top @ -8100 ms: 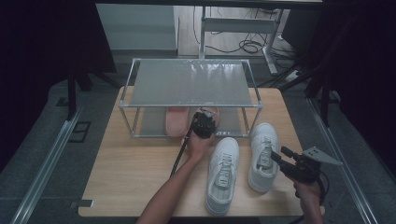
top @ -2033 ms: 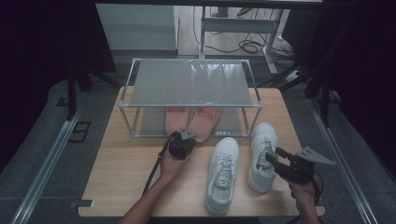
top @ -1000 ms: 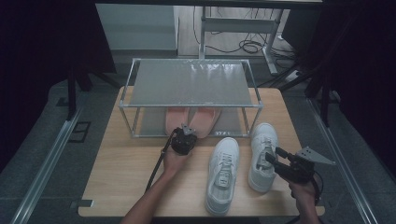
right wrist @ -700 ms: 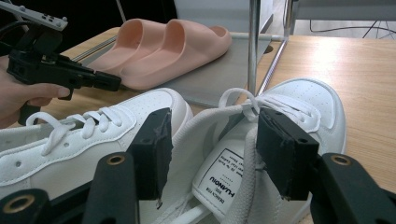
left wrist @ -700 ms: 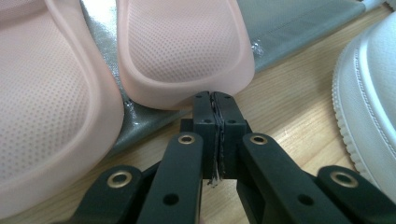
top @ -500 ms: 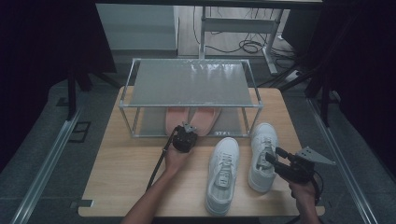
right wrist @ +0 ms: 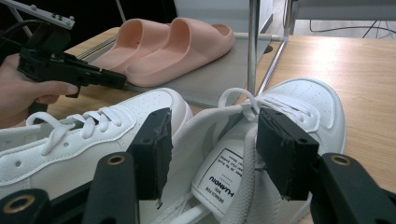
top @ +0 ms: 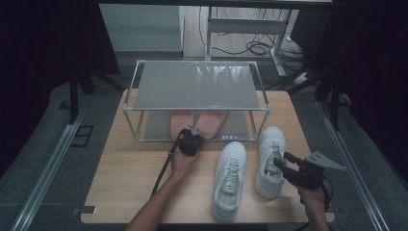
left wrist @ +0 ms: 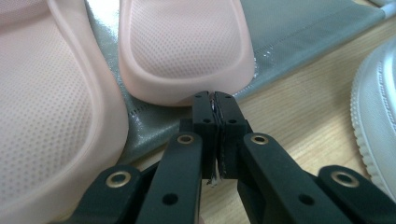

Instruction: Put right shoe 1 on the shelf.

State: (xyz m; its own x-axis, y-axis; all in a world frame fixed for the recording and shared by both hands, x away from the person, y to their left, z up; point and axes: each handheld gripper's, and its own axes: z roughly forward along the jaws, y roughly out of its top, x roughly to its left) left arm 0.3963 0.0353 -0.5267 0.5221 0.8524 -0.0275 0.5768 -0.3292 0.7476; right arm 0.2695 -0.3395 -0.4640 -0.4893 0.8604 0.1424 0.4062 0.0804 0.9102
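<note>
Left claw point(left wrist: 215, 100) advanced to slippers point(top: 197, 122), pressed together | right claw point(right wrist: 212, 149) spread over sneaker point(right wrist: 280, 135)

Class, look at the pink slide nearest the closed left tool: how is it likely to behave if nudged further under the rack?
The pink slide looks like soft moulded foam, so probably light and slightly yielding. Its flat sole rests on the grey mat, so it should slide rather than tip or roll. The closed left tool meets its rounded heel, so it may swivel if pushed off-centre.
</note>
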